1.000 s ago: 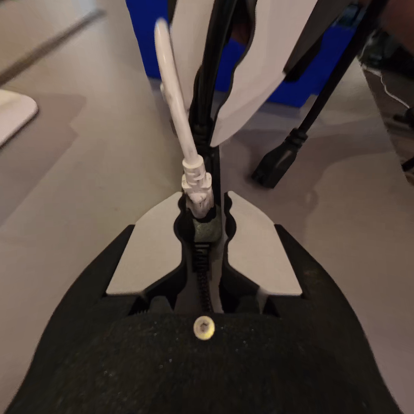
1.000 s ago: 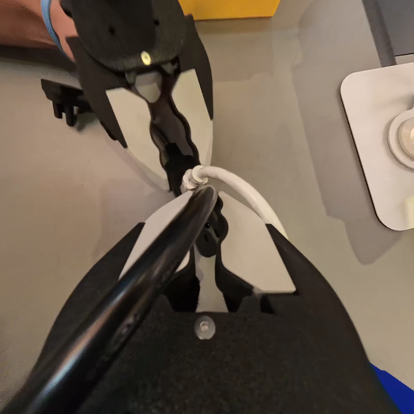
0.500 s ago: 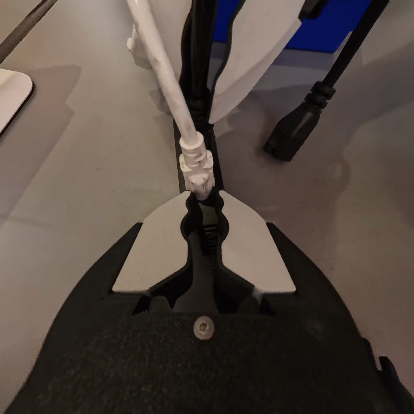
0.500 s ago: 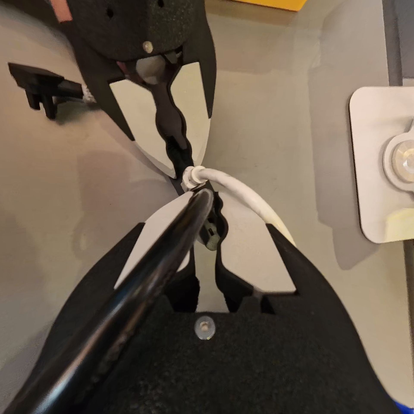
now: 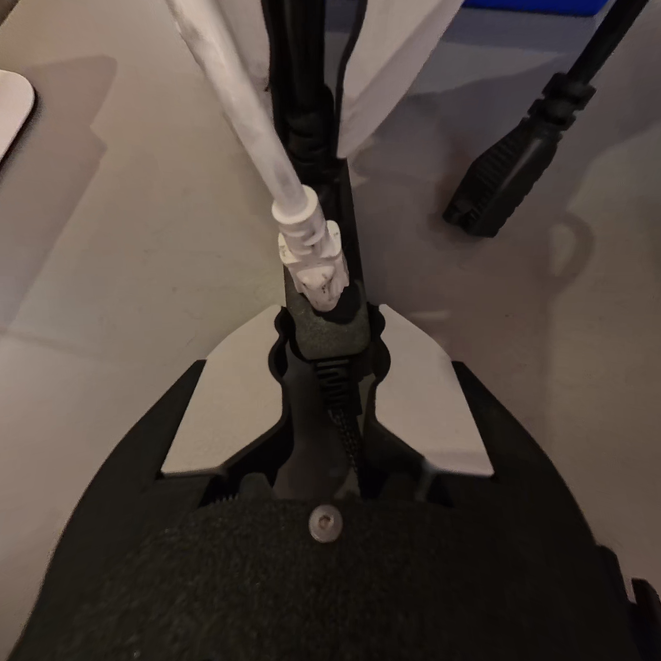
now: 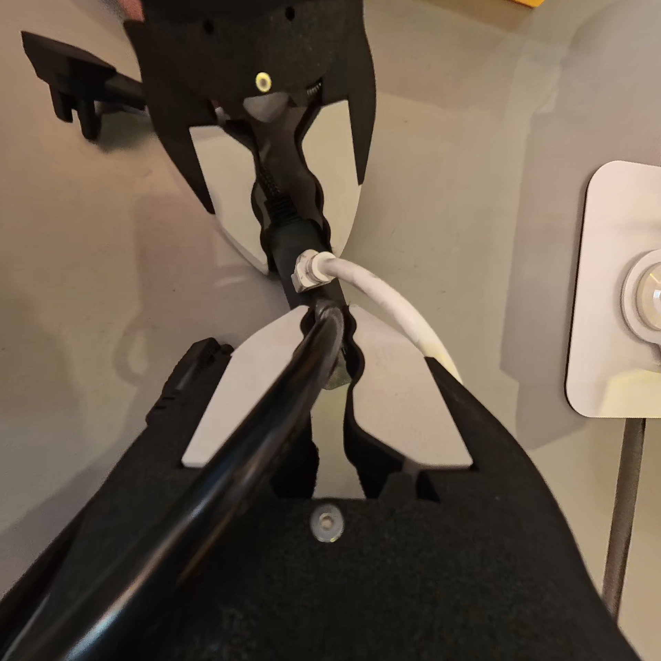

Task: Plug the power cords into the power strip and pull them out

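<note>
Grey tabletop [image 5: 125, 250] spreads out under both grippers, and they meet nose to nose over it. Between the jaws of the left gripper [image 5: 329, 322] sits the dark, slim power strip [image 5: 331, 331], clamped by its near end, with its ribbed strain relief and braided lead running back toward the gripper's body. Just ahead of those jaws a white plug [image 5: 314, 257] stands in the top of the strip, and its white cord [image 5: 246, 93] climbs away up and to the left. Straight beyond the jaws, the right gripper [image 6: 331, 343] comes in from the opposite side; its jaws are closed in tight on the strip's far end, where a glossy black cord [image 6: 229, 465] sweeps back over its left finger, though the cord hides the contact itself, so it looks like a grasp of the black plug there rather than a sure one. From the right wrist view, the white plug sits just ahead of the right jaws and its cord arcs off to their right. Another black connector [image 5: 508, 175] lies loose on the table off to the right of the left jaws, apart from the strip. A white plate [image 6: 622, 293] with a round metal fitting lies well to the right of the right jaws, and a blue box [image 5: 558, 7] shows at the far edge beyond the left jaws.
</note>
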Available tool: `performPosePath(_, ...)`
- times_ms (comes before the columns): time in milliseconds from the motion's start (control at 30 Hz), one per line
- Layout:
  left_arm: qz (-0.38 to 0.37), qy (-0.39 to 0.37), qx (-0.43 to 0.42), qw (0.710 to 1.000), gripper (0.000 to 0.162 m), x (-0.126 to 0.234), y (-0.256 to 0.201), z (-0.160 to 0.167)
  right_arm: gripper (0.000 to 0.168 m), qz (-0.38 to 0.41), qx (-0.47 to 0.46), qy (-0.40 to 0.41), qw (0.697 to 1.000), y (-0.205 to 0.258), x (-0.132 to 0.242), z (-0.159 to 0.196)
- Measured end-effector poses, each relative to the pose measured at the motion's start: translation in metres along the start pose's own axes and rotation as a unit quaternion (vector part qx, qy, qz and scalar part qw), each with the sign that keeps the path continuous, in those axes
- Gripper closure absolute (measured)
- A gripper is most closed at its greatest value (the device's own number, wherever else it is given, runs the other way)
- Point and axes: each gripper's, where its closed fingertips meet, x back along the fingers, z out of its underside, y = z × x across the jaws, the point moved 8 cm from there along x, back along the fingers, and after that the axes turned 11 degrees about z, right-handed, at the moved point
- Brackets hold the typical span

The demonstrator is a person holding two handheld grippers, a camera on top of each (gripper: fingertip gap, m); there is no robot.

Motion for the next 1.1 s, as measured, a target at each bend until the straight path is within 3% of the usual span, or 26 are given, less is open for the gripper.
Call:
performPosePath(367, 0.034, -0.019, -0.013, 0.999, 0.118, 0.002, 0.005, 0.003, 0.152, -0.021, 0.081, 0.036, 0.996, -0.002, -0.001, -0.009)
performPosePath(633, 0.036, -0.023, -0.018, 0.999, 0.118, 0.001, 0.005, 0.003, 0.153, -0.059, 0.088, 0.125, 0.987, -0.005, -0.006, -0.018)
performPosePath(1100, 0.021, -0.018, -0.034, 0.999, 0.118, 0.000, 0.002, 0.002, 0.153, -0.059, 0.074, 0.155, 0.983, -0.001, -0.008, -0.019)
